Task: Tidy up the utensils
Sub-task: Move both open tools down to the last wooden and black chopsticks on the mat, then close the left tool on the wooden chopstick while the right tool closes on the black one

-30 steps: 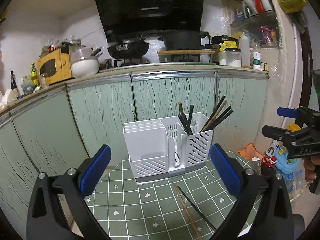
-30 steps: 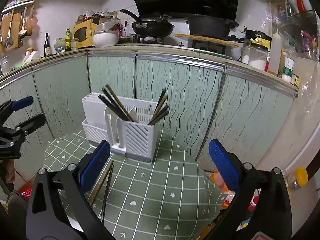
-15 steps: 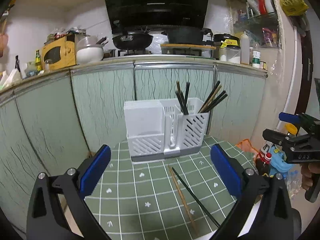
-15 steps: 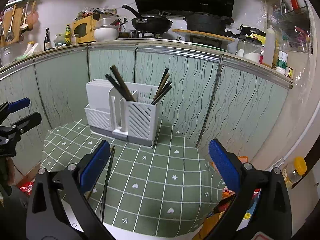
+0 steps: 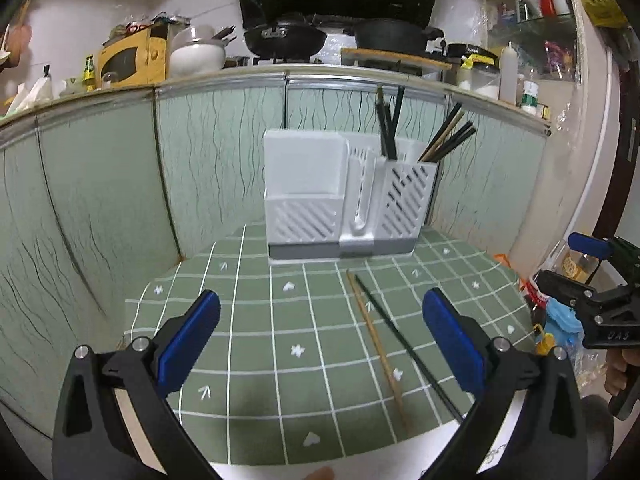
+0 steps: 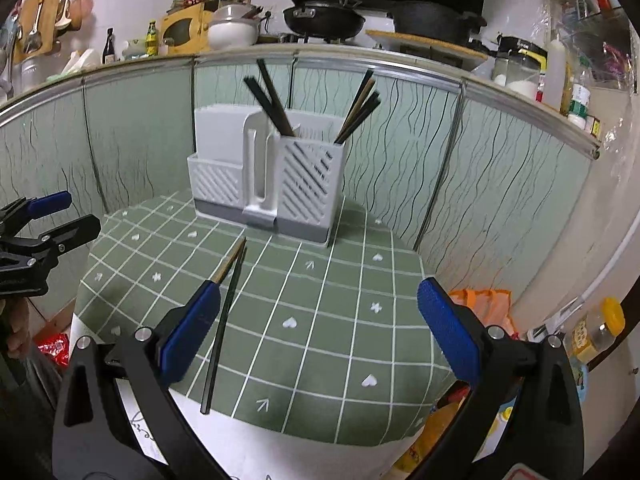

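Left gripper (image 5: 320, 332) and right gripper (image 6: 318, 326) hover wide apart, empty, over the green checked mat (image 5: 256, 320). Wooden chopstick (image 5: 378, 354) and black chopstick (image 5: 404, 344) lie before the white slotted utensil caddy (image 5: 348, 200); nothing blocks them.

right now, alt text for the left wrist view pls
The open left gripper hovers over a green checked mat where two loose chopsticks lie before a white utensil holder holding more chopsticks.

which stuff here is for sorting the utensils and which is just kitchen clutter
For the job:
- wooden chopstick
- dark chopstick
- white utensil holder
- chopsticks already in it

Just lying about:
- wok
- yellow microwave
- white pot
- squeeze bottle
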Motion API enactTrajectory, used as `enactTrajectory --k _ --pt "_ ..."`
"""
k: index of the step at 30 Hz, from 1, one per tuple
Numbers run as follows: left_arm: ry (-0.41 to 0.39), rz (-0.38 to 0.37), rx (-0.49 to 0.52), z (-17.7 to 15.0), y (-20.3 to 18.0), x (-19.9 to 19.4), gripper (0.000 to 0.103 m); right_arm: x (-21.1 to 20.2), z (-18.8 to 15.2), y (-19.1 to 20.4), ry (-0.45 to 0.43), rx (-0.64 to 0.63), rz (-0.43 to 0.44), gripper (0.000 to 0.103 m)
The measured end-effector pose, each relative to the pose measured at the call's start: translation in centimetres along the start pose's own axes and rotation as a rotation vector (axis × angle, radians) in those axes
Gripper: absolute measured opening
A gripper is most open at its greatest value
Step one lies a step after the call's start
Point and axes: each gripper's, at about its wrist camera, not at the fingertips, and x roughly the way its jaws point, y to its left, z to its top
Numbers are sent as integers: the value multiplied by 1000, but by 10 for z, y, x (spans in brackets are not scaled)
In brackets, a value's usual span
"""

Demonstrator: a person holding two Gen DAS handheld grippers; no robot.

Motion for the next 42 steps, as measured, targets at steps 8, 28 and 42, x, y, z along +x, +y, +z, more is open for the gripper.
enactTrajectory --k 8,28,42 --pt "43 38 55 -31 -3 7 98 18 -27 14 42 -29 27 95" --pt "133 82 103 -85 -16 28 98 63 -84 55 186 -53 153 68" --pt "202 -10 62 -90 -15 39 98 78 -93 64 199 17 189 21"
